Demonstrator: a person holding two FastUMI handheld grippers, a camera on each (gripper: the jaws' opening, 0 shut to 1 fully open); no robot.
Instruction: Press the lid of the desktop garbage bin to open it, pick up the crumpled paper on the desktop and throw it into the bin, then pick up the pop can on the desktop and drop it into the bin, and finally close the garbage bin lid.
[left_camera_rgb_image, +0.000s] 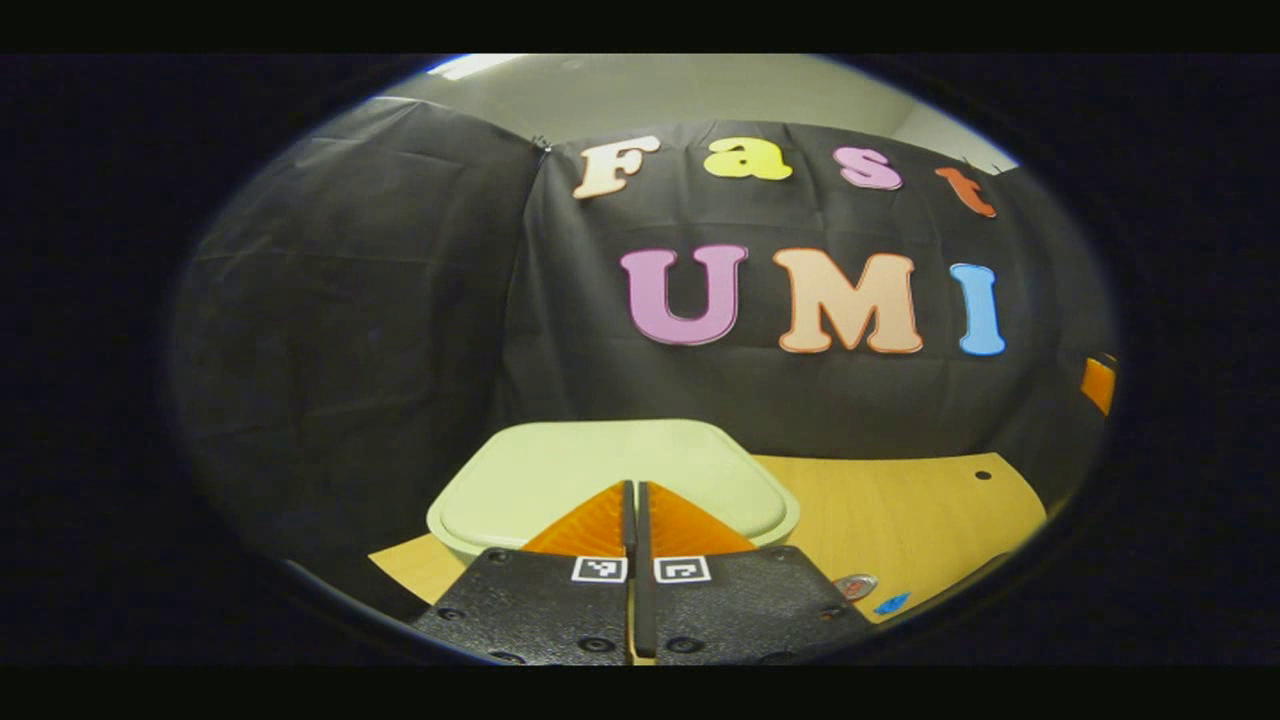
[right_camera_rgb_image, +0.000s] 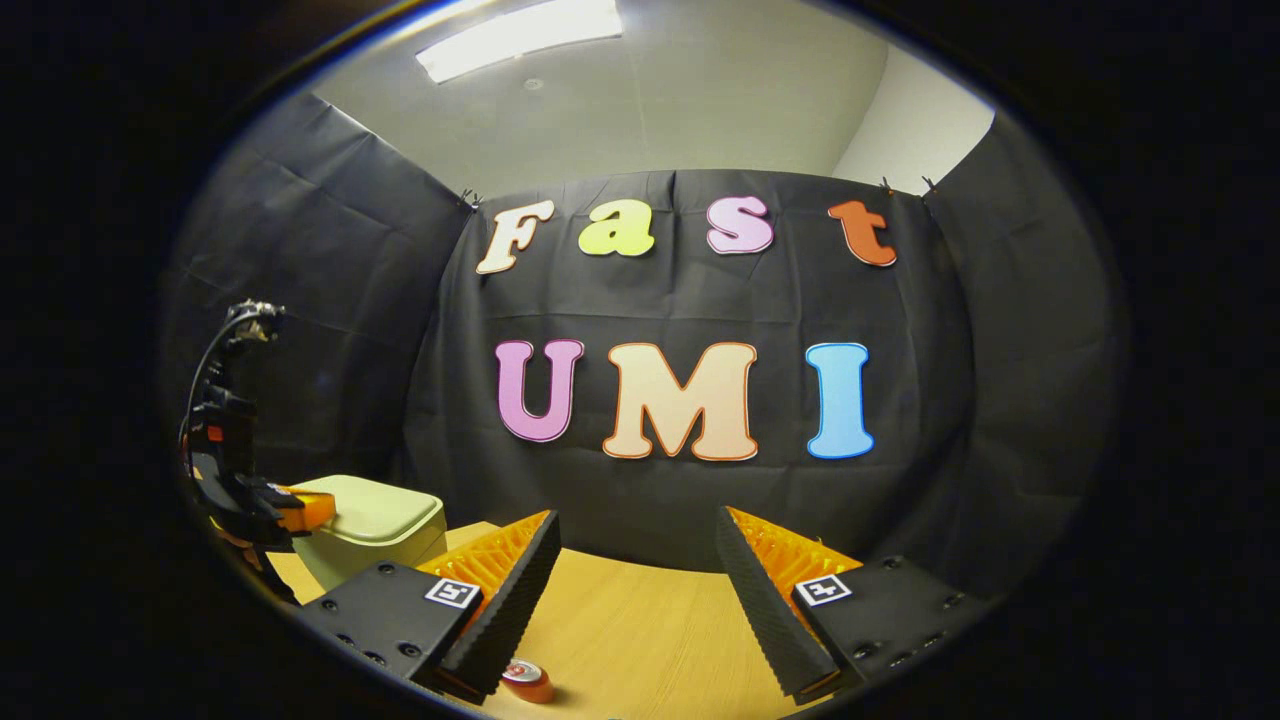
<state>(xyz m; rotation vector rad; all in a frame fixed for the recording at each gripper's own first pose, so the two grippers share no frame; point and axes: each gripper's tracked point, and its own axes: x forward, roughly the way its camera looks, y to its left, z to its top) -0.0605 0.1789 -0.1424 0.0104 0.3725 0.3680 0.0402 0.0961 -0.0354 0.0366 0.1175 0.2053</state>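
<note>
- Left gripper (left_camera_rgb_image: 634, 500), lower centre: fingers pressed together, empty, over the closed garbage bin lid (left_camera_rgb_image: 610, 470).
- Right gripper (right_camera_rgb_image: 635, 575), bottom: fingers spread wide, empty; pop can (right_camera_rgb_image: 527, 680) below.

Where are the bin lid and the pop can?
bin lid (left_camera_rgb_image: 600, 470), left gripper view, on its flat top
pop can (right_camera_rgb_image: 527, 680), right gripper view, on its top end
</note>
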